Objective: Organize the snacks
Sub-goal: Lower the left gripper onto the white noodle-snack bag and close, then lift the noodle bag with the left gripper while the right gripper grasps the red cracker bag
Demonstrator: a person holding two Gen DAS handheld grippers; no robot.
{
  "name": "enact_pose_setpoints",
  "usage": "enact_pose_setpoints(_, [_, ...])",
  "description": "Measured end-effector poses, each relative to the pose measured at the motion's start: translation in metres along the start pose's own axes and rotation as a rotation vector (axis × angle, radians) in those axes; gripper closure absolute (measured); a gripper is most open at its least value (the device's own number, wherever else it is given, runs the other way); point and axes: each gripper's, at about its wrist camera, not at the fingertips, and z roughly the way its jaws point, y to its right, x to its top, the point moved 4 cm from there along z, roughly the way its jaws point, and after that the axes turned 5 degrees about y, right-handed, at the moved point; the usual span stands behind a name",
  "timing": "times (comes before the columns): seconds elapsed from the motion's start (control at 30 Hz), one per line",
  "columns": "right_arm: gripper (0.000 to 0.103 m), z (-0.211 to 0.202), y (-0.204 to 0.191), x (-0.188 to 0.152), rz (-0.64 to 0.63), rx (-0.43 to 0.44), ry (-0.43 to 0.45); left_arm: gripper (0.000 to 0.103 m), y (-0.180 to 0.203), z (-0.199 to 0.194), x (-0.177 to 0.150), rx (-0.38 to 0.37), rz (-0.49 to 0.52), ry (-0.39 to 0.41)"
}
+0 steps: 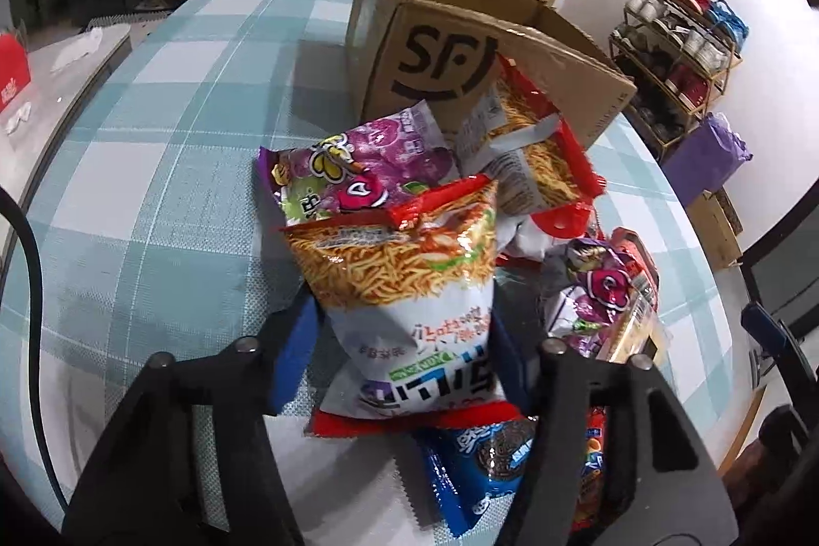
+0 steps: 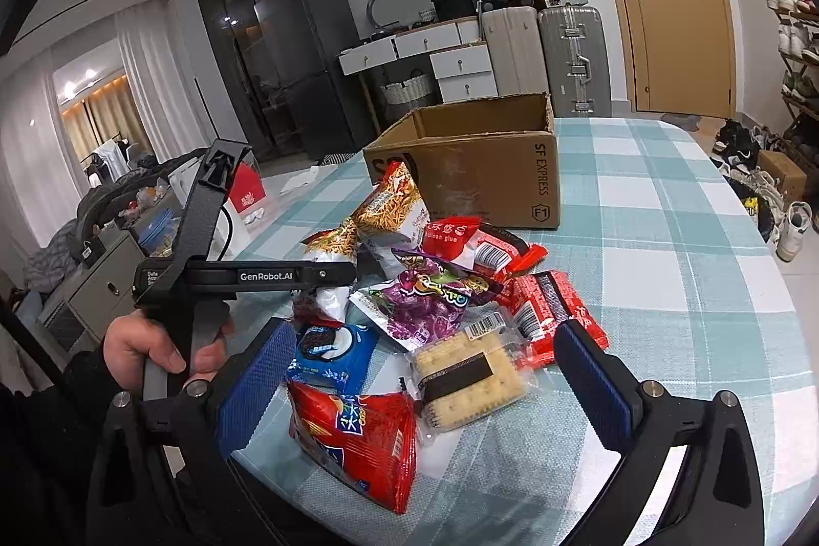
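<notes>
Blue-padded fingers [image 1: 294, 344] of the left gripper [image 1: 404, 341] clamp a noodle-snack bag [image 1: 409, 290]; the right gripper [image 2: 435, 377] gapes wide above the checked bench [image 2: 691, 239].

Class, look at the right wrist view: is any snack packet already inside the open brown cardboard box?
No: the open brown cardboard box shows only bare inner walls, and its floor is hidden.

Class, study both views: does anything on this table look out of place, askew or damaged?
Nothing looks damaged. The snack packets lie in a loose, overlapping heap on the checked tablecloth beside the open cardboard box, not inside it, and one noodle-snack bag leans against the box.
</notes>
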Motion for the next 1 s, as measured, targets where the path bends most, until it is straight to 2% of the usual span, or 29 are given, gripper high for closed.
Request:
enact_pose_setpoints(0.17, [0.0, -0.001, 0.0, 0.001, -0.001, -0.007, 0.0, 0.061, -0.002, -0.002, 0.0, -0.086, -0.016, 0.035])
enact_pose_setpoints(0.33, [0.0, -0.002, 0.0, 0.002, -0.005, -0.008, 0.007, 0.063, -0.009, -0.004, -0.002, -0.129, -0.031, 0.044])
enact_pose_setpoints(1.0, [0.0, -0.009, 0.004, 0.003, 0.011, -0.03, 0.019, 0.063, -0.016, -0.038, -0.02, -0.119, -0.049, 0.075])
